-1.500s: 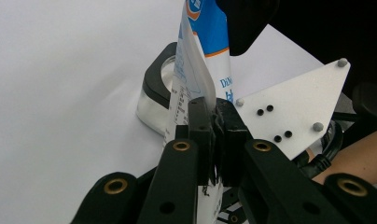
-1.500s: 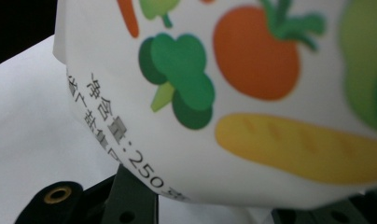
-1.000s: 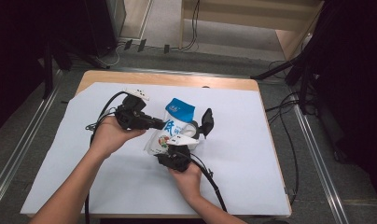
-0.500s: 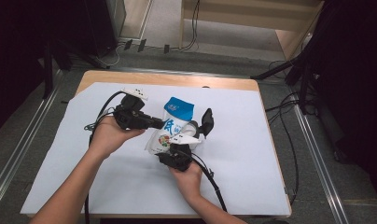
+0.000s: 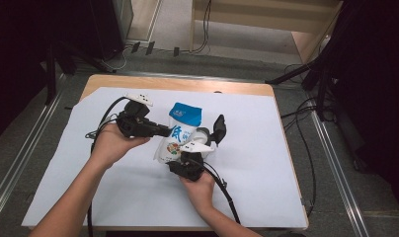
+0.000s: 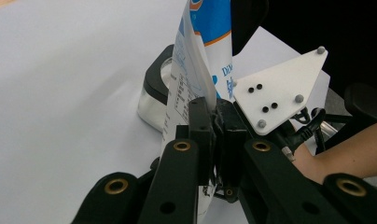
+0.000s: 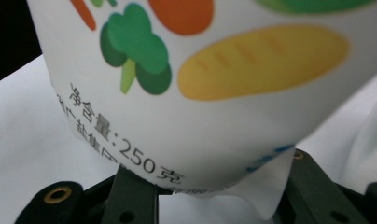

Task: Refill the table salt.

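Observation:
A white pouch [image 5: 180,136] with a blue top and vegetable pictures leans on the white sheet at the table's middle. My left gripper [image 5: 163,132] comes in from the left. Its jaws are shut on the pouch's side edge [image 6: 198,88], pressed tight together in the left gripper view. My right gripper [image 5: 207,134] lies below the pouch with one black jaw standing free at the right. The pouch's printed lower end [image 7: 191,107] lies across the bases of its jaws and hides their tips. A clear round container [image 6: 154,95] with a black rim sits beside that jaw.
White paper [image 5: 266,163] covers most of the wooden table [image 5: 138,81]. Cables trail from both grippers over the sheet. Metal rails [image 5: 331,158] and floor cables run along the table's sides, with dark equipment beyond.

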`<action>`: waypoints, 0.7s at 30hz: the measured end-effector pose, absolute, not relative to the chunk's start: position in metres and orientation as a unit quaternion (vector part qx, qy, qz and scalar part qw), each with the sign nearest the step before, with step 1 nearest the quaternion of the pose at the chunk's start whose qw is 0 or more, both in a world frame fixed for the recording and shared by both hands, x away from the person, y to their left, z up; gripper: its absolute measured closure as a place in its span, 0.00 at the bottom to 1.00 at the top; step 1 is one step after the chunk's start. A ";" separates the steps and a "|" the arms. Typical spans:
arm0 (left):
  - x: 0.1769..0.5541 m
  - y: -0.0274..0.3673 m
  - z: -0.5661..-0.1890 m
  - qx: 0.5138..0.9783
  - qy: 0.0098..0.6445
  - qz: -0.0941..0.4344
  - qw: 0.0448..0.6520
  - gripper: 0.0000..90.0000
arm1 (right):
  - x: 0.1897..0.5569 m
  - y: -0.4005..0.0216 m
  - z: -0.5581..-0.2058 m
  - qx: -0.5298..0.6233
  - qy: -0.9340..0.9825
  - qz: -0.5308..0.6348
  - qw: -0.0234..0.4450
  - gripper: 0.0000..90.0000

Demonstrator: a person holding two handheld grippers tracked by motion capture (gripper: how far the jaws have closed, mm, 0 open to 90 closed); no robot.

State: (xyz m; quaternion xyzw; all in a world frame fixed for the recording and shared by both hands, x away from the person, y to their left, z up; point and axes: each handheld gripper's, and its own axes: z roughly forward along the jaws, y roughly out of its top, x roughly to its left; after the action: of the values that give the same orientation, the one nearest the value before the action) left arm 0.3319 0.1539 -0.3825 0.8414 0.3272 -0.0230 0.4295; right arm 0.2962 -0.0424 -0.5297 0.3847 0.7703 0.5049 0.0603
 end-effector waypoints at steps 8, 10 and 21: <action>0.328 0.160 -0.381 0.841 0.328 -0.020 0.429 0.98 | 0.298 -0.046 -0.530 0.387 0.768 0.507 0.059 0.73; 0.327 0.162 -0.381 0.841 0.328 -0.022 0.429 0.99 | 0.298 -0.046 -0.530 0.388 0.768 0.507 0.059 0.73; 0.320 0.179 -0.383 0.841 0.332 -0.020 0.427 1.00 | 0.297 -0.048 -0.530 0.384 0.768 0.508 0.059 0.74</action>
State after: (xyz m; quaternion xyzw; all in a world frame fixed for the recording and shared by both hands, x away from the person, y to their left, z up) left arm 0.3204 0.1788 -0.3830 0.8408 0.3321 -0.0198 0.4270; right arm 0.2967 -0.0477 -0.5300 0.3842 0.7683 0.5085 0.0589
